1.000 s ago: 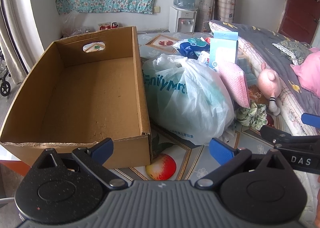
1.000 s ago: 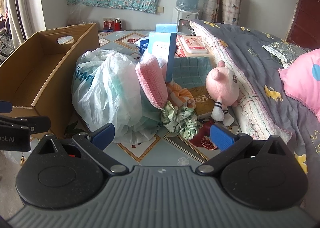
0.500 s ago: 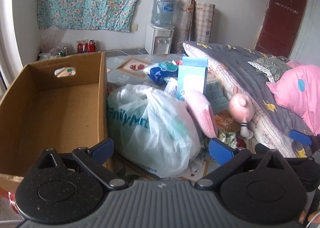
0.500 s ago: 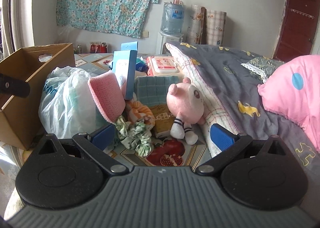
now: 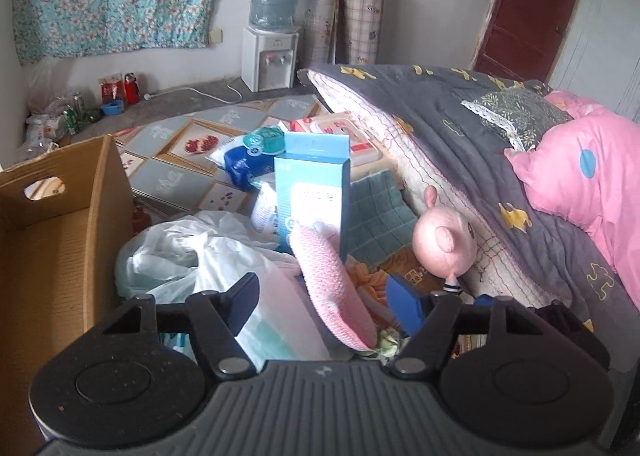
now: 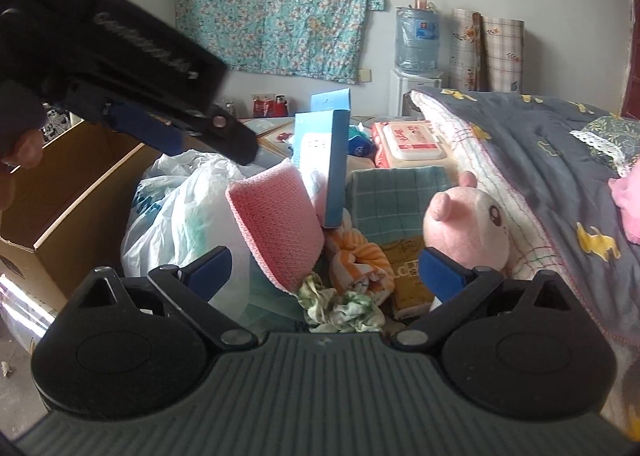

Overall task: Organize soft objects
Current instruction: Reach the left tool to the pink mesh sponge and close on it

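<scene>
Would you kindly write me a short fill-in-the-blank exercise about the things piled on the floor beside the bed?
1. The cardboard box holds ____.
2. The pink sponge leans against a tall light ____ carton.
3. The plush toy propped against the bed is a pink ____.
4. The white plastic bag lies between the cardboard box and the ____.

Missing words: nothing; blue; pig; pink sponge

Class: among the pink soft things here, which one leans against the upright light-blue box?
The pink mesh sponge. The pink pig plush toy rests against the bed edge; the pink spotted pillow lies on the bed.
</scene>
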A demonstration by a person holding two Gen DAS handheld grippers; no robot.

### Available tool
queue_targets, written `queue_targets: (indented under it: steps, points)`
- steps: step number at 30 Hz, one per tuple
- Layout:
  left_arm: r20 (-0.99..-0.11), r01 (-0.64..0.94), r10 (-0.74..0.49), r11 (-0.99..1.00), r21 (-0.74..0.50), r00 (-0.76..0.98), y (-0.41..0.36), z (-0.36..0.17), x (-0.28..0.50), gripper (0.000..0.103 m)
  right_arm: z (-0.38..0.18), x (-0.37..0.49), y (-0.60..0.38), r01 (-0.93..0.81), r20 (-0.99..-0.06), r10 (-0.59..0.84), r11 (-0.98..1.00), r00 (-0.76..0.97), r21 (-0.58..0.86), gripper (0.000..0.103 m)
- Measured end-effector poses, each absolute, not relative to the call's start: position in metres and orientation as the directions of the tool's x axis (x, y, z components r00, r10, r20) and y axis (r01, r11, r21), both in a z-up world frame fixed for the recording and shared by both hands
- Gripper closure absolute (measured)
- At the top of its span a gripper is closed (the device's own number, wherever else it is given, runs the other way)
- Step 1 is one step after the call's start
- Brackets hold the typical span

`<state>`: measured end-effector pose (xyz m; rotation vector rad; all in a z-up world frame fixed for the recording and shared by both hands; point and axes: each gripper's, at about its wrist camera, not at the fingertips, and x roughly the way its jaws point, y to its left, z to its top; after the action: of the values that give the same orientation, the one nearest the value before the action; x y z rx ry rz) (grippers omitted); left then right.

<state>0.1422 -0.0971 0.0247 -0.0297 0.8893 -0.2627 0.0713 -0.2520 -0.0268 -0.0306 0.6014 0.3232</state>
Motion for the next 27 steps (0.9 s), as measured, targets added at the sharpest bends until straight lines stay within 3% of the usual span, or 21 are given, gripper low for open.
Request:
queue_targets:
  steps: [3,9,13,18,27]
  points:
    - [-0.798,0.225,-0.252,0.963,-0.15,0.548,-0.107,0.011,0.162,0.037,-0.033,0.079,-0.247,-0.331,-0.572,0.309,0.941,0.76,0.068,0.007]
    - [-0.86,0.21,-0.201,0.971,-0.112,0.47,-0.119,-0.017,0.187,0.066,-0.041,0.086,-0.25,-0.328,-0.597,0.318,0.94,0.737,0.097,0.009]
    - [-0.849,0.184,-0.231,0.97,-0.161,0.475,-0.111,-0.019,0.189,0.069,-0.044,0.086,-0.258,-0.318,-0.602,0.317,0.942,0.733,0.109,0.013]
    - [-0.813,0.161,-0.255,0.966,-0.2,0.522,-0.096,-0.004,0.181,0.071,-0.043,0.084,-0.278,-0.293,-0.594,0.343,0.938,0.728,0.183,0.026]
    - [-0.775,0.104,-0.267,0.961,-0.255,0.572,-0.057,0.004,0.157,0.07,-0.039,0.112,-0.329,-0.174,-0.527,0.504,0.815,0.685,0.553,0.042]
